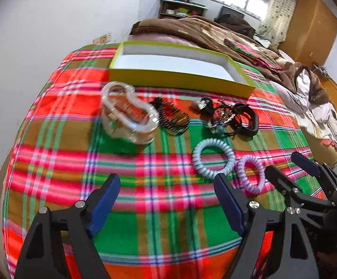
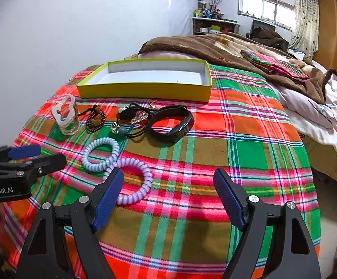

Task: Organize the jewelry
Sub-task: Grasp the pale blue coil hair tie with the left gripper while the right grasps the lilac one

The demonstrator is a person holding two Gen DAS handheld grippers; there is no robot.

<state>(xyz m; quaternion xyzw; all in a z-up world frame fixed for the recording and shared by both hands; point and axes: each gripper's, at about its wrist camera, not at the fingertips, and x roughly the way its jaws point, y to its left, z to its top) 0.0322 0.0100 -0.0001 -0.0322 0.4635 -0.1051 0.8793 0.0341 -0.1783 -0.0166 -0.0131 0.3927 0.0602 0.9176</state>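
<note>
Jewelry lies on a plaid cloth in front of an empty yellow box (image 1: 180, 79) (image 2: 145, 90). A clear plastic case (image 1: 127, 114) (image 2: 65, 116) sits at the left, then a dark beaded bracelet (image 1: 173, 118) (image 2: 95, 118), a tangle of black cords and charms (image 1: 219, 116) (image 2: 131, 118) and a black band (image 1: 249, 121) (image 2: 172, 123). A pale blue coil tie (image 1: 212, 159) (image 2: 101, 154) touches a lilac coil tie (image 1: 252, 174) (image 2: 133, 181). My left gripper (image 1: 168, 186) (image 2: 40, 155) is open and empty above bare cloth. My right gripper (image 2: 168, 181) (image 1: 291, 162) is open and empty, its left finger (image 2: 109, 193) over the lilac tie.
The plaid cloth (image 1: 145, 209) (image 2: 238, 153) covers a bed's end and drops off at the near and side edges. A brown blanket (image 1: 191, 30) (image 2: 215, 46) and white bedding (image 2: 319, 107) lie behind and to the right. A white wall stands at the left.
</note>
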